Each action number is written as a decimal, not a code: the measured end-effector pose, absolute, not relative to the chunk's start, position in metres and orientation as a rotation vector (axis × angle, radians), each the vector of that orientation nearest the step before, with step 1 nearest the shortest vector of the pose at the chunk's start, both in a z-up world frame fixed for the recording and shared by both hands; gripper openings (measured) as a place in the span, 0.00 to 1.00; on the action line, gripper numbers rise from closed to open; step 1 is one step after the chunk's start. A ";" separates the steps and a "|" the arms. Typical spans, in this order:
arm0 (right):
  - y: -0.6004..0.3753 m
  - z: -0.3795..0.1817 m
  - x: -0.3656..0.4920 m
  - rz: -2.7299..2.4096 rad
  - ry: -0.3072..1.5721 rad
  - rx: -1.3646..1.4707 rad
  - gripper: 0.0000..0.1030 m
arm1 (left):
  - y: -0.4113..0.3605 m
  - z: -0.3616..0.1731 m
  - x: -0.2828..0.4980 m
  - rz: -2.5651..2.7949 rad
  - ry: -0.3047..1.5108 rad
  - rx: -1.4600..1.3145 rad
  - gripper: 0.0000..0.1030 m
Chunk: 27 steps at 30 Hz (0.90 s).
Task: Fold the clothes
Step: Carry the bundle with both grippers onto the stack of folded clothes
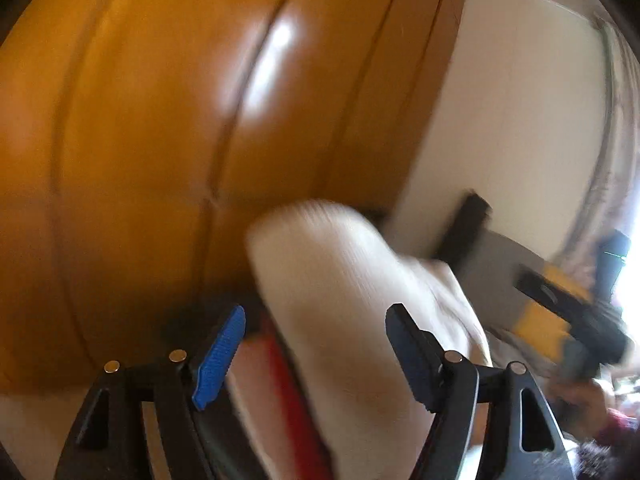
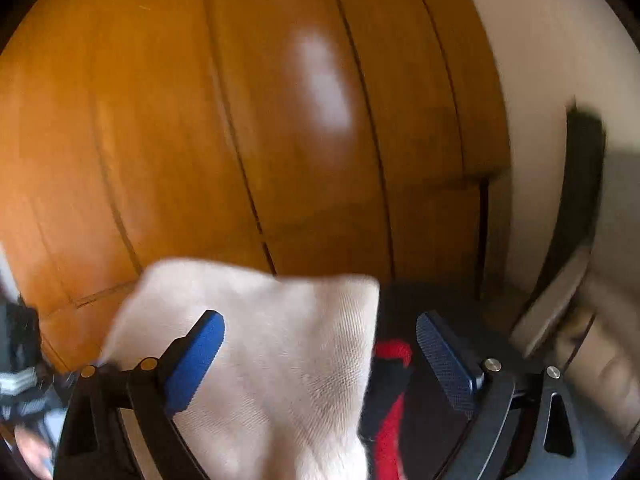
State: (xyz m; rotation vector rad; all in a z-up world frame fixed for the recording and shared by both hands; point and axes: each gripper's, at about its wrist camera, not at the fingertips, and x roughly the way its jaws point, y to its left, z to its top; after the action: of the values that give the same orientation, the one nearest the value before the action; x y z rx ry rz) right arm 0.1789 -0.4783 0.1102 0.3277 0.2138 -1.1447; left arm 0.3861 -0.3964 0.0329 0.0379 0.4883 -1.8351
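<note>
White cloth (image 2: 280,360) between the right tool's (image 2: 320,340) spread jaws.

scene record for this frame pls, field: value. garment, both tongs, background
garment: white knit cloth, bunched, standing up between both pairs of pads
left tongs: open, cloth in the gap, pads not pressing on it
right tongs: open, cloth in the gap, not clamped
other fabric: black and red piece beside the white cloth
background: orange wooden panelling, cream wall to its right
image quality: motion blur, stronger in the left wrist view
</note>
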 end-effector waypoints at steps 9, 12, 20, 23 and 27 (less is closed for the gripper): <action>-0.465 0.056 0.211 -0.955 0.471 0.302 0.95 | -0.437 0.023 0.302 -1.974 0.500 0.340 0.72; -0.505 0.020 0.222 -0.935 0.527 0.423 0.98 | -0.449 -0.021 0.300 -1.879 0.465 0.441 0.74; -0.531 0.002 0.244 -0.927 0.492 0.454 1.00 | -0.442 -0.025 0.318 -1.861 0.534 0.397 0.75; -0.525 0.007 0.244 -0.965 0.515 0.438 1.00 | -0.484 -0.018 0.349 -1.854 0.500 0.398 0.77; -0.509 0.018 0.239 -1.036 0.522 0.429 1.00 | -0.493 0.008 0.374 -1.819 0.456 0.367 0.77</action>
State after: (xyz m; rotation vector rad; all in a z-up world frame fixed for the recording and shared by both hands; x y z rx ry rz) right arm 0.2393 -0.5092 0.0175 0.4288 0.5215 -1.0357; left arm 0.3739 -0.4932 0.0083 0.3674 0.4556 -1.8188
